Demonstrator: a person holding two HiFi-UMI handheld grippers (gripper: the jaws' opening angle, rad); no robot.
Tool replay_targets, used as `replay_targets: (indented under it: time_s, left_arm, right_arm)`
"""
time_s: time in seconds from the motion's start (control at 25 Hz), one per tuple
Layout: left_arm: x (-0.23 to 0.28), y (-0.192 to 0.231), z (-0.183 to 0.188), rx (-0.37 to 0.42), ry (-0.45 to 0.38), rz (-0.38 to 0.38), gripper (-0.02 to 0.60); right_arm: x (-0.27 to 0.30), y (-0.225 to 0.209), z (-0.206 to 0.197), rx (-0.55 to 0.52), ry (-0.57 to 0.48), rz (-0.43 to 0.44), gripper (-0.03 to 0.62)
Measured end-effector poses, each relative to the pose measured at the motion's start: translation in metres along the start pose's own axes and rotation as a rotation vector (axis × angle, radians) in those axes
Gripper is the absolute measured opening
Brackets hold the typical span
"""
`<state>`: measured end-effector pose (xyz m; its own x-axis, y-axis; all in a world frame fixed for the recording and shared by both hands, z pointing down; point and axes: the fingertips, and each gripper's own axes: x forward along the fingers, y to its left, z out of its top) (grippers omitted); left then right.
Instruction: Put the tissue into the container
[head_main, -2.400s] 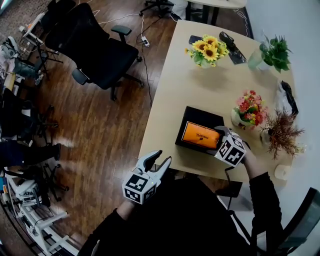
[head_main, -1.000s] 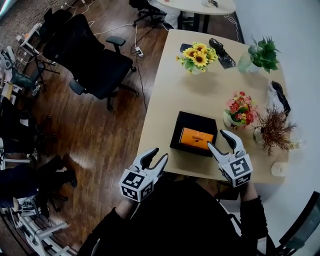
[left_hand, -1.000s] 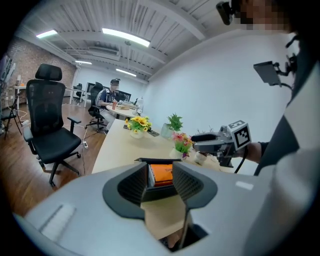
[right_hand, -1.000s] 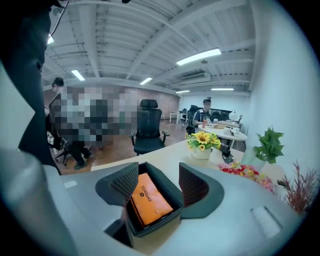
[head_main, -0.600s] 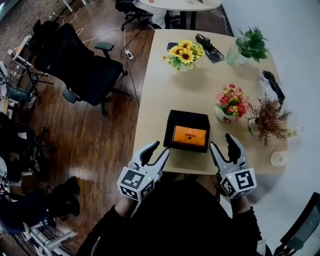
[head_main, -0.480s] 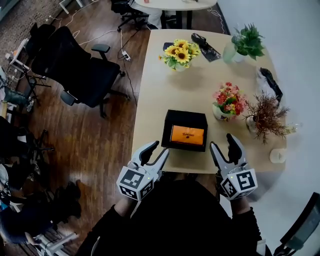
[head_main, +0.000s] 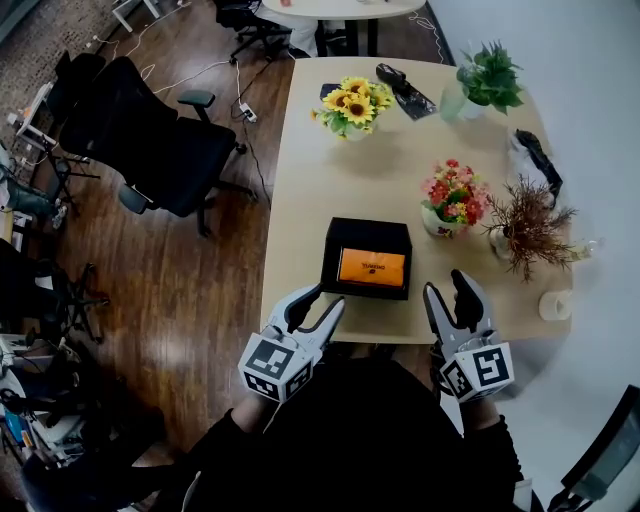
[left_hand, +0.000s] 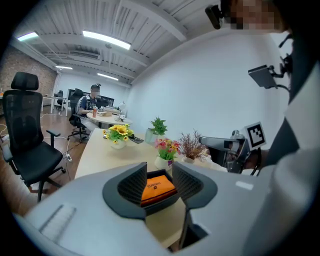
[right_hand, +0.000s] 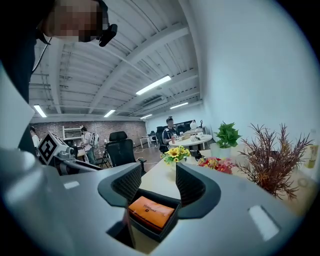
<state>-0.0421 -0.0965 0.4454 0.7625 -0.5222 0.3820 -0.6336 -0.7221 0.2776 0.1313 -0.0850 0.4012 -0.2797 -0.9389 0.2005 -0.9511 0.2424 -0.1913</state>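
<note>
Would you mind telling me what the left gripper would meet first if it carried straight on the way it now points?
Most likely the black container holding the orange tissue pack, framed between the open jaws of the left gripper. Height is unclear, so the table edge might come first.

— Is anything showing words you can read?

— Only the orange tissue pack (head_main: 372, 267), lying in the black container (head_main: 332, 255), is carrying print. It is showing one short dark line across its top face, and that is coming out too small and soft to read in every view.

— And the squares on the left gripper (head_main: 318, 303)?

— Its cube is showing black-and-white coded patterns, not letters or numbers.
</note>
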Motion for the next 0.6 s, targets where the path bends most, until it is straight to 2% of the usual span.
replay_targets:
  time_s: [0.6]
  left_arm:
    - [-0.0059, 0.0017, -0.0022, -0.01, -0.002, 0.01, 0.141]
  right_arm:
    - [0.003, 0.0102, -0.0069, -0.034, 0.027, 0.034, 0.198]
